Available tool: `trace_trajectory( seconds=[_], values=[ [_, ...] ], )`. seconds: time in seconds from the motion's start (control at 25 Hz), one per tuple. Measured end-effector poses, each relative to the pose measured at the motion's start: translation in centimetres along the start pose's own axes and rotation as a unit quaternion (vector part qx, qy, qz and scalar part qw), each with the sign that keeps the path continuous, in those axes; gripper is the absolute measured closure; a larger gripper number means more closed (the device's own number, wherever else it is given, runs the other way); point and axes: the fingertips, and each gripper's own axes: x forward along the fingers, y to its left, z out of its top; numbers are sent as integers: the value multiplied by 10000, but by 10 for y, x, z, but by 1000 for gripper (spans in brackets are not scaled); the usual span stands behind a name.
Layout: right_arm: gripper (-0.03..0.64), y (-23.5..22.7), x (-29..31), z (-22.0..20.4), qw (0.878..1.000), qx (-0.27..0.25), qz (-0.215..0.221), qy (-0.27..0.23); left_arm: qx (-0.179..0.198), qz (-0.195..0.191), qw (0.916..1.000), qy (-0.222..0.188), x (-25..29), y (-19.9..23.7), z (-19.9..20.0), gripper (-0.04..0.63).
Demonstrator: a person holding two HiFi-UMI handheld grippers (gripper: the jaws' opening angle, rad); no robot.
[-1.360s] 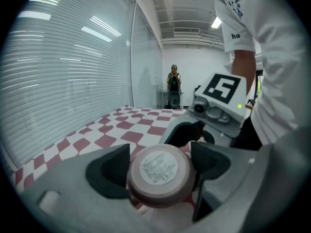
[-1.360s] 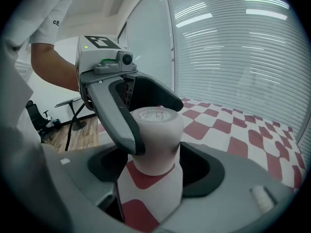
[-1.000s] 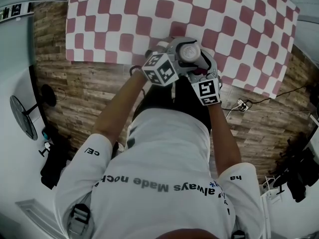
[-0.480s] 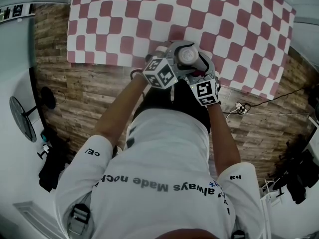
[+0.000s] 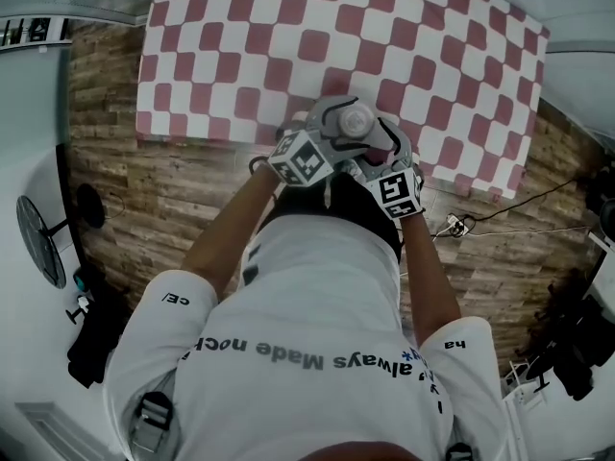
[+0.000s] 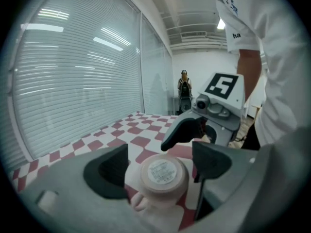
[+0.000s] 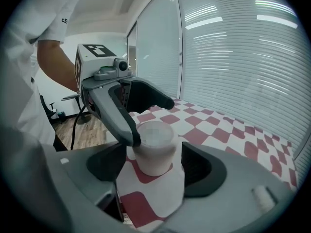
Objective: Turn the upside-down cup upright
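Left jaws: my left gripper [image 6: 161,165] is clamped on the cup [image 6: 163,174], with a pad on either flank just under its base.
Right jaws: my right gripper [image 7: 154,165] straddles the same cup from the opposite side. Its jaws have just been opening and now stand wide, pads clear of the wall.
Cup: pale, with its base and round label up and its mouth down, at the near edge of the checked cloth [image 5: 288,36]. I cannot make out whether the rim has left the cloth.
Step in hand: as I judge it, the pick-up before the flip; nothing is turned yet.
Next move: lift well clear of the cloth, roll the left wrist half a turn, then set the cup down on its base. The right gripper must back off first, or take a second hold.
In the way: chiefly the right gripper itself, which reaches in just behind the cup, inside the arc of that roll. The cloth's near edge is close, so there is little room to set down.
Around: slatted blinds [image 7: 243,57] run alongside the table. The wooden floor [image 5: 173,176] and a plug strip [image 5: 450,225] lie below, off to my right.
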Motion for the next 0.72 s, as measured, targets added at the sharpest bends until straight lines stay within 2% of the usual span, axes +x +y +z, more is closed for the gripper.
trace_trajectory(
  seconds=[0.24,0.36,0.48,0.6,0.72],
  values=[
    [296,-16,-37,38,9988,235,-270,-342,-501,505,9947,-736,-43,12,54,202],
    [365,-32,-64,64,9931,733,-561,-730,-813,868,9864,-1138,-70,21,82,281],
    [400,-44,-94,91,9835,1179,-820,-1101,-1140,1309,9732,-1507,-99,33,110,346],
    [434,-48,-121,123,9758,1322,-965,-1448,-1284,1553,9640,-1734,-122,41,137,374],
    [445,-43,-145,154,9714,1317,-1009,-1696,-1356,1639,9613,-1748,-136,44,160,399]
  ],
)
